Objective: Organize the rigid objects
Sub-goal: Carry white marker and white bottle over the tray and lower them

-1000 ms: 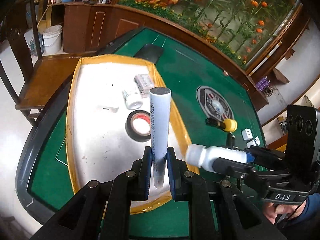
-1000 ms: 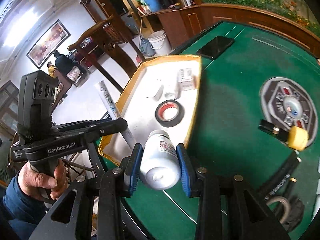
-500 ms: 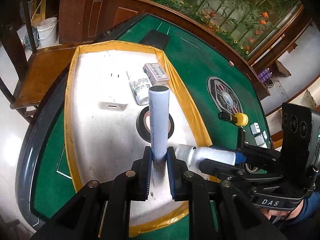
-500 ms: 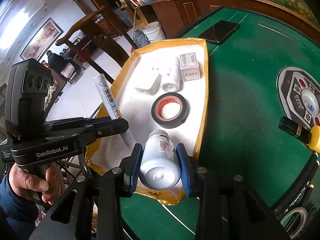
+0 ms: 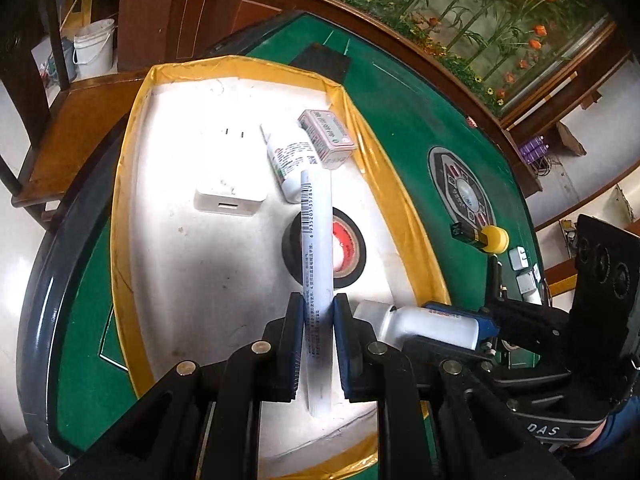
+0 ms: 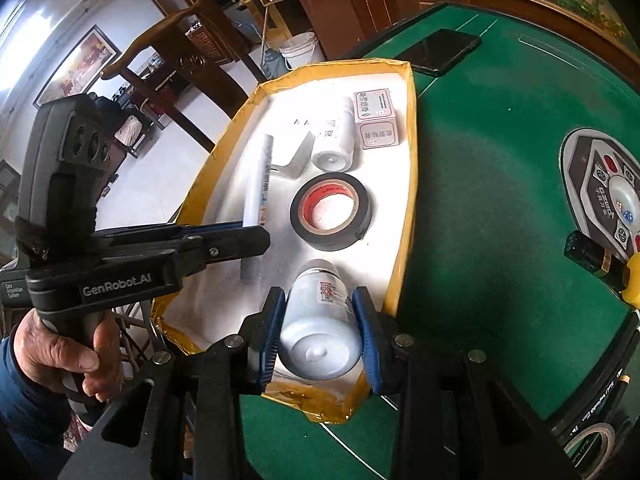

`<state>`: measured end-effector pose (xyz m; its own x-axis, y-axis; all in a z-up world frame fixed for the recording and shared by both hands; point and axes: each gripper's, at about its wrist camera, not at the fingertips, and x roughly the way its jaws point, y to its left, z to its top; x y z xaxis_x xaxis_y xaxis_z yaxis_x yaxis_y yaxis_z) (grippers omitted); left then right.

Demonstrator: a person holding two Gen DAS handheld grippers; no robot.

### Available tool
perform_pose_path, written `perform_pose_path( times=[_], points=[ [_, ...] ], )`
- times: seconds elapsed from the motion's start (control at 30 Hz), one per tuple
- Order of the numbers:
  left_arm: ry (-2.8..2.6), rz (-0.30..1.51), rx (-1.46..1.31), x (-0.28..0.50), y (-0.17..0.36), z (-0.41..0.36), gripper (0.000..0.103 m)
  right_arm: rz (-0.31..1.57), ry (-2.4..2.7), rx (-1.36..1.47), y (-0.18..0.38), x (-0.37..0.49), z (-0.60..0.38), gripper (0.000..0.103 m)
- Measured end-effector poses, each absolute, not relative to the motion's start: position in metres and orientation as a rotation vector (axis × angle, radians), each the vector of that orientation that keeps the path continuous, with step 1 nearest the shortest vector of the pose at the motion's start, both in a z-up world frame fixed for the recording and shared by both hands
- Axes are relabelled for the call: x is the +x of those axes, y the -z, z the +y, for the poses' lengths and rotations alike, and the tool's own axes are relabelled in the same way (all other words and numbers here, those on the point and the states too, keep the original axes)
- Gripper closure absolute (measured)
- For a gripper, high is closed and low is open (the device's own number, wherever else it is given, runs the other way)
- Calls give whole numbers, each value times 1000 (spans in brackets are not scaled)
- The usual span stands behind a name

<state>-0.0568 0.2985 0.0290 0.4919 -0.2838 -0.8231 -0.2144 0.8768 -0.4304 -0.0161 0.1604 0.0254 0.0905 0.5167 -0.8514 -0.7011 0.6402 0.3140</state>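
A: Why are 2 items carried over the near end of the tray at once?

B: A sorting job is judged to be under way: rigid things are being gathered from the green desk into the yellow-rimmed tray. The white bottle is clamped in the right gripper, cap end pointed forward, its base toward the camera, over the tray's near right corner. The pads are set apart only as far as the bottle's body and are pressed on its 2 sides.

A: And the left gripper?

B: It is closed hard on the thin white tube, which is gripped near its lower end and pointed out over the tray floor. Whether that end is touching the floor cannot be told.

A: What is seen farther in?

B: A black tape roll is laid flat mid-tray. Beyond it, a white charger, a second small bottle and a small box are lined up at the far end. A yellow-capped item is left out on the desk to the right, presumably to be collected later.
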Motion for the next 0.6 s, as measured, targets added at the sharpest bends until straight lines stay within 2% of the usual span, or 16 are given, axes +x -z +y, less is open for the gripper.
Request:
perform_pose_path(
  times=[0.6],
  points=[
    [3, 1109, -550, -60, -11, 309, 89, 1176, -956, -244, -19, -21, 180, 69]
  ],
)
